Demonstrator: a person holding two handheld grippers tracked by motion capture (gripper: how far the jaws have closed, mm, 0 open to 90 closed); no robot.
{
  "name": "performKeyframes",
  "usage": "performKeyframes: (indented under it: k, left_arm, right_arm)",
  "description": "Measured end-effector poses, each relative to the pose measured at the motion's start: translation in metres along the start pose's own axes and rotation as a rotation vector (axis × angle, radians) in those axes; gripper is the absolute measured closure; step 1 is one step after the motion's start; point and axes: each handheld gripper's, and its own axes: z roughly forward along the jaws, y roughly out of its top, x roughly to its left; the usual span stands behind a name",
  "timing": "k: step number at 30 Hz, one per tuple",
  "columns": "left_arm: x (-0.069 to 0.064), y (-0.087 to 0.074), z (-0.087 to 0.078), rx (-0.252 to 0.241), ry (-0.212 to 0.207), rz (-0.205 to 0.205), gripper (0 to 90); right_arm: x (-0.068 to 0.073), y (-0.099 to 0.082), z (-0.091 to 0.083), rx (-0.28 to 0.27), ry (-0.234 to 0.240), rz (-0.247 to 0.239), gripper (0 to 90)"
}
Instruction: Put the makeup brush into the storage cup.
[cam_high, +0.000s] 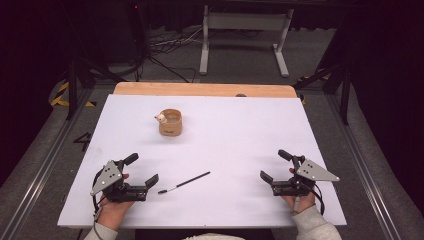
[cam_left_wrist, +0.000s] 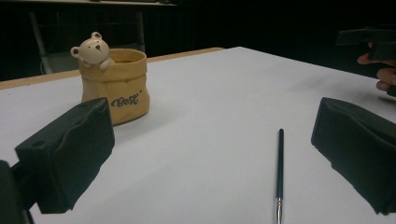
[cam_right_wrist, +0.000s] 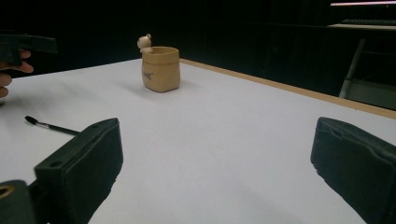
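black pen beside wide-jawed left tool

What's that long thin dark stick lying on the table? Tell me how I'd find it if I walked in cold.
Start at the white table and look to its near edge, where a person holds two black grippers. The pen lies flat just right of the left gripper, well in front of the tan bear pot. It is the only slim, dark, straight thing there, with a small silvery tip.

Pen on the table between both hand-held grippers, nearer the left; pot well behind.
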Motion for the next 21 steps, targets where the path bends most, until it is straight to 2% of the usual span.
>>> performKeyframes:
  k: [7, 14, 19, 21]
  left_arm:
    - [-0.0026, 0.002, 0.0012, 0.002, -0.01, 0.009, 0.4]
    - [0.0007, 0.0012, -0.0018, -0.01, -0.011, -0.025, 0.4]
    - [-0.0004, 0.0013, -0.0013, -0.003, -0.009, -0.02, 0.3]
    - [-0.0016, 0.0015, -0.0007, -0.002, -0.004, -0.005, 0.3]
  right_arm:
    - [-0.0006, 0.0002, -0.0014, -0.003, -0.001, 0.003, 2.8]
    - [-0.0019, 0.001, -0.0016, -0.009, -0.005, 0.009, 2.7]
    - [-0.0016, 0.0011, -0.0015, -0.01, -0.001, 0.01, 2.6]
    - [-0.0015, 0.0013, -0.0014, -0.01, 0.001, 0.01, 2.6]
